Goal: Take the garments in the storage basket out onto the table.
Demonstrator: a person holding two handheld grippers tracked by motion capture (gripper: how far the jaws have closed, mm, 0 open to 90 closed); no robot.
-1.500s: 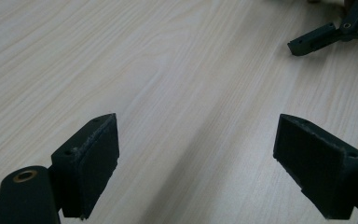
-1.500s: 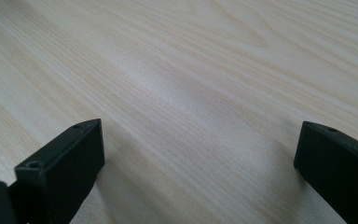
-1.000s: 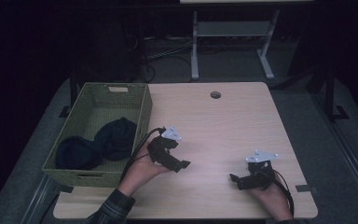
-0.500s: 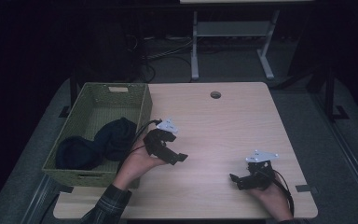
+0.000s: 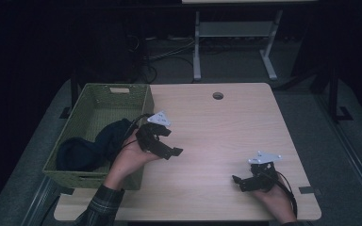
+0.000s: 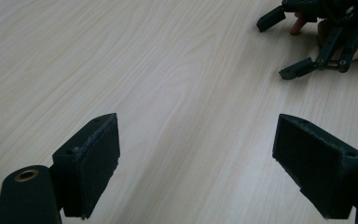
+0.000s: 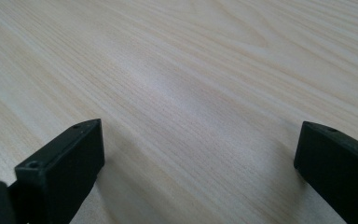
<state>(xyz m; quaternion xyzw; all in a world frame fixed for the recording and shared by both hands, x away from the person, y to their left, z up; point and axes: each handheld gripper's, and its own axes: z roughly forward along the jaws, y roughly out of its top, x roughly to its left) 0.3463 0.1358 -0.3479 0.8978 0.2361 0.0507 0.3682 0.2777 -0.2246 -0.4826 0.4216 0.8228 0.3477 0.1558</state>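
Note:
My left gripper (image 5: 172,151) hovers over the table just right of a green woven basket (image 5: 84,123), held in a hand with a plaid sleeve. Its jaws stand wide apart with bare wood between them, so it is open (image 6: 198,172). Dark blue cloth (image 5: 92,145) lies bunched in the near half of the basket. My right gripper (image 5: 238,181) rests low near the table's front right edge, open (image 7: 200,172) and holding nothing. The right gripper (image 6: 291,46) also appears far off in the left gripper view, jaws spread.
The light wooden table (image 5: 217,136) has a round cable hole (image 5: 218,95) near its far edge. A white metal stand (image 5: 235,37) and loose cables (image 5: 165,54) sit on the dark floor beyond the table. A dark strip (image 5: 305,190) marks the front right corner.
My left gripper has moved left and away from the person, toward the basket's rim. The right gripper has stayed in place.

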